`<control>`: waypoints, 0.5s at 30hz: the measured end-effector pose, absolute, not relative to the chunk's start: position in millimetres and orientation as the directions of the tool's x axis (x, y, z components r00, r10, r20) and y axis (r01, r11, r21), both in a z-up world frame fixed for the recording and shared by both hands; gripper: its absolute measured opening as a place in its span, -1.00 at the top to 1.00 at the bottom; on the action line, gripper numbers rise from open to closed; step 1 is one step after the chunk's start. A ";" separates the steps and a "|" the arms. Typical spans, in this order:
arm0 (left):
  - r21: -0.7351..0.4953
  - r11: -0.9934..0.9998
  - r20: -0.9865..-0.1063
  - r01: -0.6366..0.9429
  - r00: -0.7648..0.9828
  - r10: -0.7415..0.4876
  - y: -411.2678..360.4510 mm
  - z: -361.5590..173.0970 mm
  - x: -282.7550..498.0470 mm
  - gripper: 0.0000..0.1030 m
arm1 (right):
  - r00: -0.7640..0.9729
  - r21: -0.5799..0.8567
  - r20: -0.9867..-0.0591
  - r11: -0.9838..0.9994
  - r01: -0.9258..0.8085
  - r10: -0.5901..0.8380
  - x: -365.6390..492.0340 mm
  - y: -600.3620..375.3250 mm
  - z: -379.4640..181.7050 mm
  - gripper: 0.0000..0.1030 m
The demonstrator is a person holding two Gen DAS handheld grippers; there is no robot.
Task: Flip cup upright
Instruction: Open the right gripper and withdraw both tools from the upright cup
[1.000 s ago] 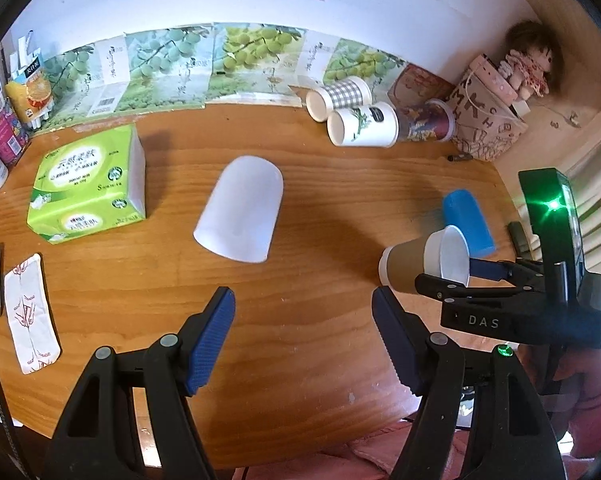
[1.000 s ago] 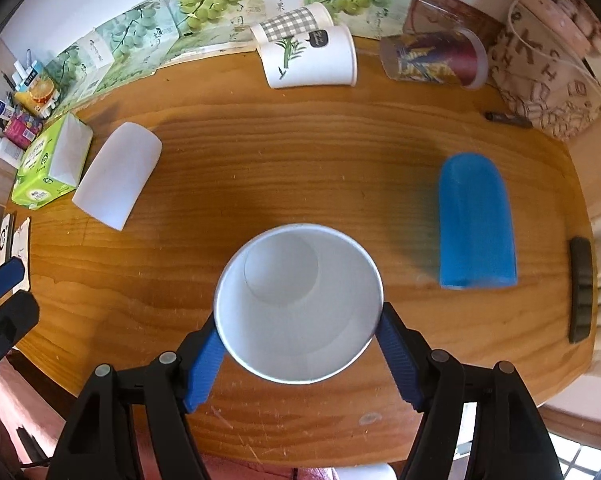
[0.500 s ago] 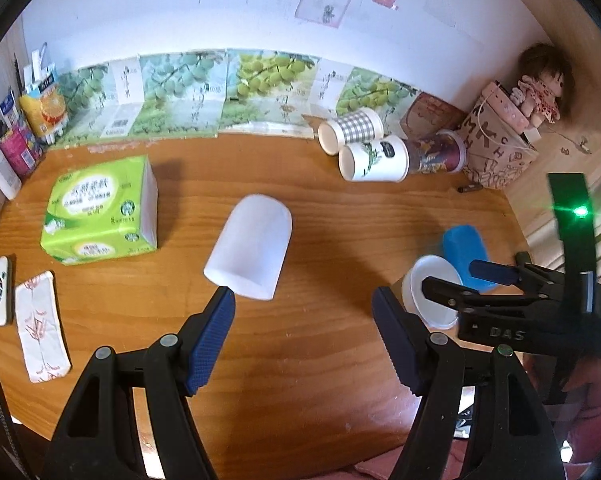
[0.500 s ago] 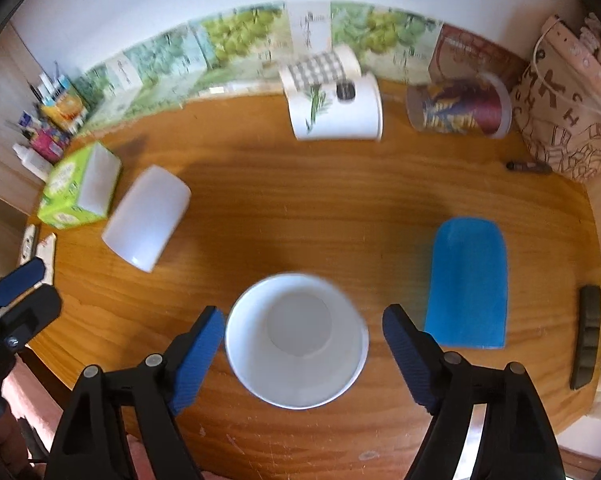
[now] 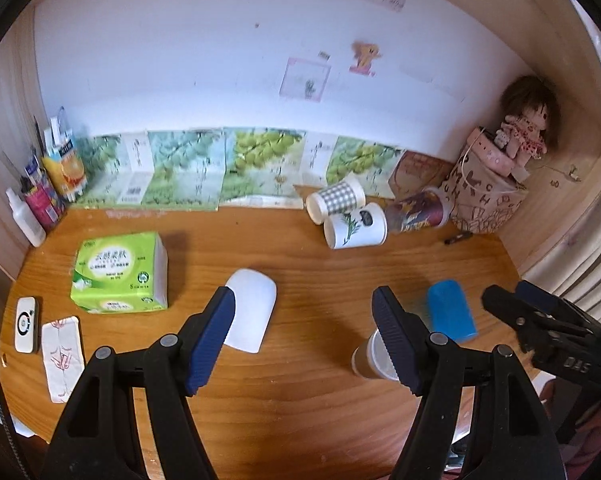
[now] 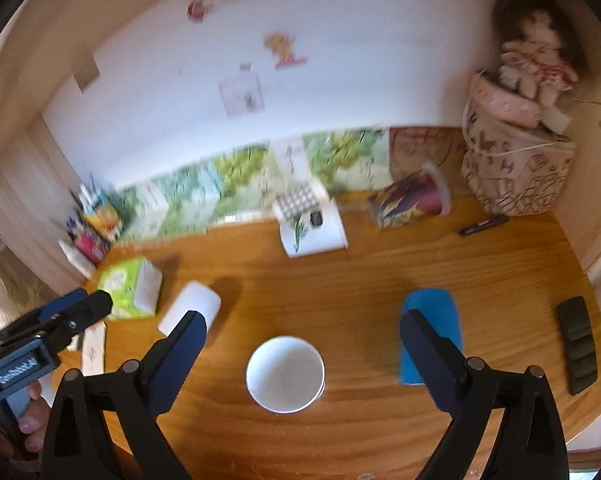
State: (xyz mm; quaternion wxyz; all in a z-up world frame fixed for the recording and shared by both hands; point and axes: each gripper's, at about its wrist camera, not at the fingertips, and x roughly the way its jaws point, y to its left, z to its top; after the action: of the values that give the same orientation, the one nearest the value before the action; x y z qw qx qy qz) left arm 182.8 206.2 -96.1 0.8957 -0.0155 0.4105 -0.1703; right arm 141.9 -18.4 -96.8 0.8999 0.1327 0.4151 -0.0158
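A brown paper cup with a white inside (image 6: 285, 374) stands upright on the wooden table, mouth up. It also shows in the left wrist view (image 5: 370, 360), partly behind my left gripper's right finger. My right gripper (image 6: 303, 340) is open and empty, raised above and behind the cup, not touching it. My left gripper (image 5: 303, 338) is open and empty, above the table's front. A white cup (image 5: 251, 317) and a blue cup (image 5: 451, 315) lie on their sides.
Three more cups (image 5: 354, 224) lie on their sides at the back by the wall. A green tissue pack (image 5: 120, 272) sits left, a white device (image 5: 25, 324) and paper packet (image 5: 62, 356) further left. A black remote (image 6: 577, 344) lies right. A doll and bag (image 5: 488, 196) fill the back right corner.
My right gripper let go of the brown cup, which now stands upright on the table, and pulled up and back. My left gripper also rose and drew back.
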 end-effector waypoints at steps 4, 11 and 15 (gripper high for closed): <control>-0.151 0.948 -0.694 0.279 0.653 -0.303 202.7 -78.1 170.6 -0.52 | 0.713 0.276 -0.697 0.945 0.173 0.073 123.6 -31.0 -81.3 -0.90; -0.136 0.956 -0.586 0.261 0.756 -0.290 202.7 -44.0 144.4 -0.73 | 0.816 0.295 -0.578 0.937 0.186 0.020 86.8 -30.3 -49.0 -0.99; -0.108 0.964 -0.500 0.243 0.825 -0.264 202.9 -31.0 123.4 -0.89 | 0.855 0.289 -0.519 0.942 0.173 0.002 68.1 -23.0 -35.9 -0.99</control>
State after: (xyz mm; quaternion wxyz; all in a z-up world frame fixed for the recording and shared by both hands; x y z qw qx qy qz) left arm 123.4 202.9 -31.0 0.9549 -0.0198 0.2646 -0.1330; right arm 68.1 -23.0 -35.9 0.9488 0.1649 0.2656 -0.0449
